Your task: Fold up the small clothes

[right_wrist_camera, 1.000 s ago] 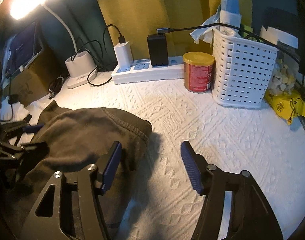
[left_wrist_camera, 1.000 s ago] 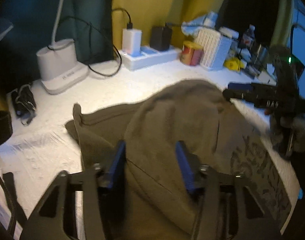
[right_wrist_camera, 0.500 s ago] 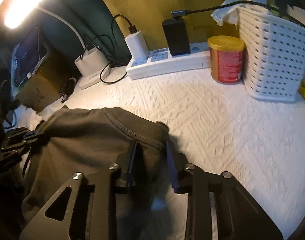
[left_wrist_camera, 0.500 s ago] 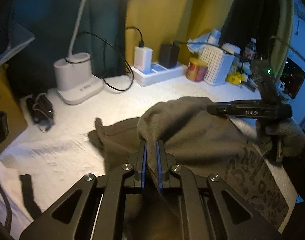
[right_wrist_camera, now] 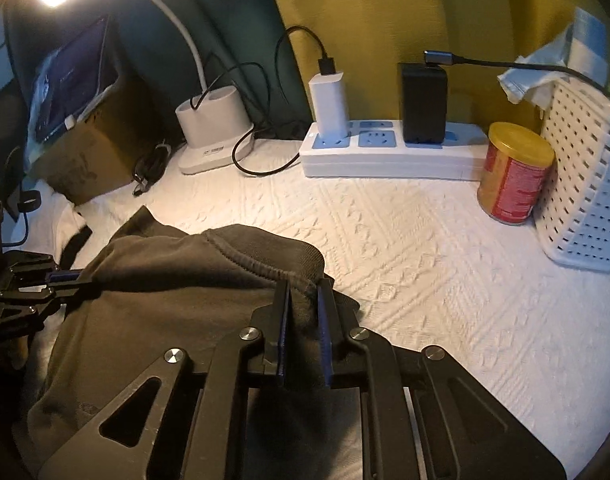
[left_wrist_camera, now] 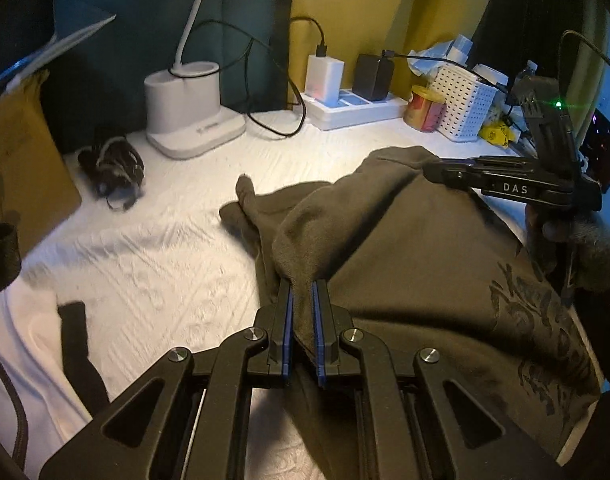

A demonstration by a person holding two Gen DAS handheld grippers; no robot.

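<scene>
On a white textured cloth (right_wrist_camera: 405, 248), the left gripper (left_wrist_camera: 301, 300) clamps a fold of the olive-brown garment (left_wrist_camera: 405, 248); beyond stand a lamp base (left_wrist_camera: 189, 116), power strip (right_wrist_camera: 389, 152), tin (right_wrist_camera: 513, 172) and basket (right_wrist_camera: 585, 184). The right gripper (right_wrist_camera: 303, 292) is closing on the garment's hem.

I see a dark olive-brown garment (left_wrist_camera: 425, 264), rumpled with a black print, lying in front of the power strip (left_wrist_camera: 357, 110), two edges lifted.

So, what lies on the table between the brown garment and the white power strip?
Nothing: in the right wrist view only bare white tablecloth separates the brown garment from the power strip.
</scene>
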